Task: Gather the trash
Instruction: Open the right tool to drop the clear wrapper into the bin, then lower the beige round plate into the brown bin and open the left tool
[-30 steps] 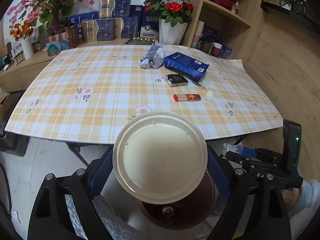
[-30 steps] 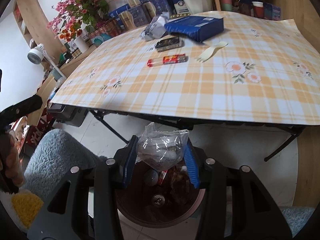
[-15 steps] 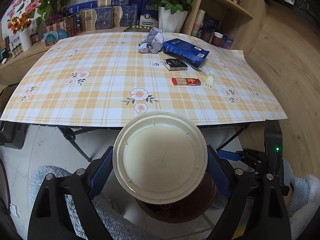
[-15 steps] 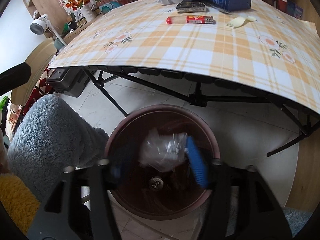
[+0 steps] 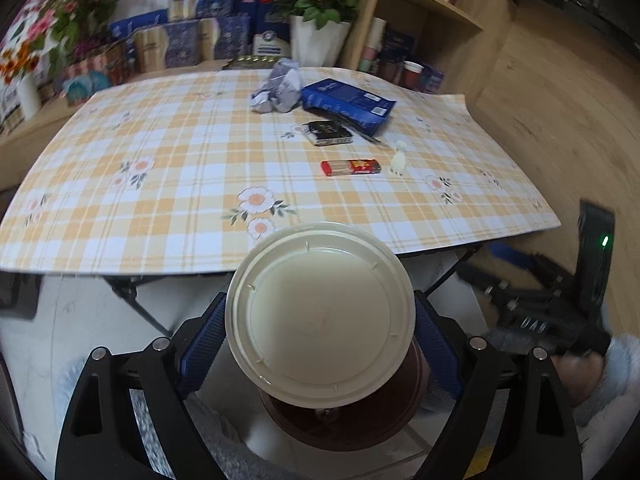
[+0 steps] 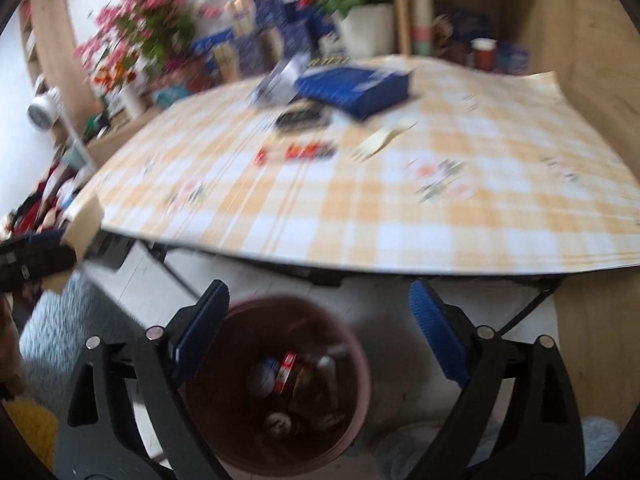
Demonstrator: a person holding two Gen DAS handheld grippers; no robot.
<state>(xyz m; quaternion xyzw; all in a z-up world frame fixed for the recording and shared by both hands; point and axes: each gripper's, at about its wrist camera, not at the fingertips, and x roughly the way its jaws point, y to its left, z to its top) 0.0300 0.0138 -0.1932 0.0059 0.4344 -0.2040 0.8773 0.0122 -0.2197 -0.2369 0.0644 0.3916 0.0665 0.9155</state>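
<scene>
My left gripper [image 5: 318,322] is shut on a round cream plastic lid [image 5: 320,314], held over the brown trash bin [image 5: 400,416] on the floor. My right gripper [image 6: 318,326] is open and empty above the same bin [image 6: 224,400], which holds several pieces of trash. On the checked tablecloth [image 5: 180,184] lie a crumpled paper [image 5: 280,86], a blue packet [image 5: 348,104], a small black box [image 5: 328,133], a red tube [image 5: 351,167] and a white plastic fork [image 5: 399,159]. The right wrist view is blurred.
The table's folding legs [image 6: 172,272] stand just behind the bin. Flower pots, boxes and shelves [image 5: 424,24] line the far side. A wooden wall [image 5: 560,112] is on the right. A grey fluffy sleeve [image 6: 60,328] is at the left.
My right gripper opened and dropped the clear plastic bag into the bin, then rose and tilted up toward the table. My left gripper kept the lid over the bin.
</scene>
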